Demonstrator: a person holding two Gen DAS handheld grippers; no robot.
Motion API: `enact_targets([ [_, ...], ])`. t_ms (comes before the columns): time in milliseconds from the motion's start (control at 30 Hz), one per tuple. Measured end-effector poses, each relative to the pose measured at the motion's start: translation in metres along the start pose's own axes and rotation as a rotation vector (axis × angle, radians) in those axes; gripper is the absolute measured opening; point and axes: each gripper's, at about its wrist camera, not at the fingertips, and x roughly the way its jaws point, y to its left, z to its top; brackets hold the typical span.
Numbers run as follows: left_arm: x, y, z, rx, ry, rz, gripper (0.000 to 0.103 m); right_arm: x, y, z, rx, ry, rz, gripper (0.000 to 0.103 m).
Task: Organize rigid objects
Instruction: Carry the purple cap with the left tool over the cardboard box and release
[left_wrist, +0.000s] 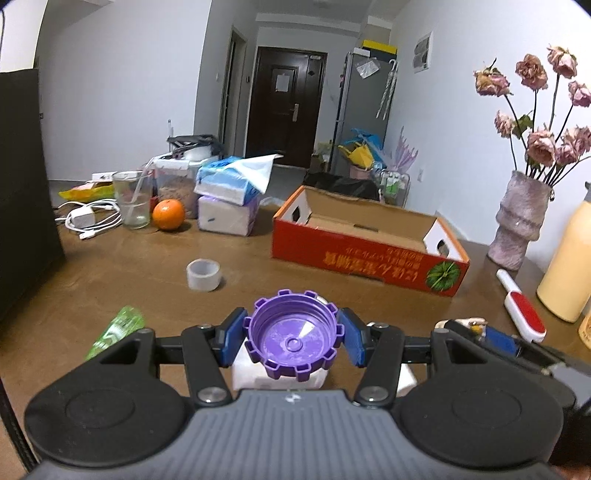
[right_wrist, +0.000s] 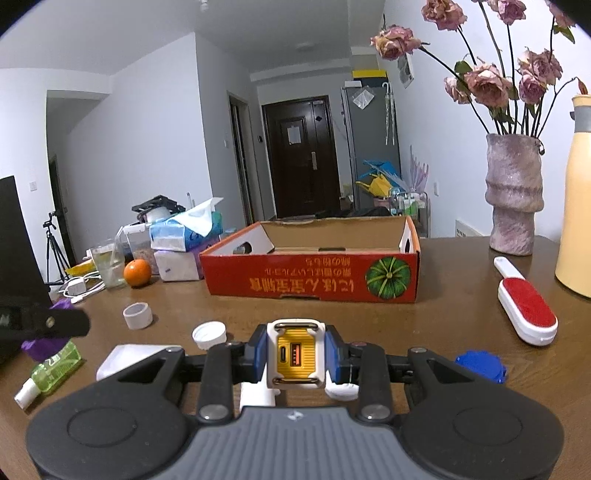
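My left gripper (left_wrist: 293, 334) is shut on a purple ridged cap (left_wrist: 293, 339), held open side up above the brown table, with a white object just under it. My right gripper (right_wrist: 295, 354) is shut on a white and yellow power bank (right_wrist: 295, 352), its ports facing the camera, a little above the table. The open red cardboard box (right_wrist: 314, 282) stands beyond both grippers and also shows in the left wrist view (left_wrist: 365, 262). Loose on the table lie a tape roll (left_wrist: 203, 274), a white cap (right_wrist: 209, 334), a blue lid (right_wrist: 480, 365) and a green bottle (right_wrist: 51, 369).
A red and white lint brush (right_wrist: 526, 310), a pink vase with dried roses (right_wrist: 513, 195) and a cream flask (right_wrist: 576, 206) stand at the right. An orange (right_wrist: 137, 272), a glass (right_wrist: 109, 267), tissue packs (right_wrist: 184, 236) and a charger with cable (left_wrist: 88, 218) crowd the far left.
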Motion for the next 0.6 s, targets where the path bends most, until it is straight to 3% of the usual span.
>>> enact_targets([
  [600,0.052,-0.044,0.051,-0.047,-0.071,-0.035,0.055,0.032,-0.02,0.048,0.037,-0.107,-0.034,0.031],
])
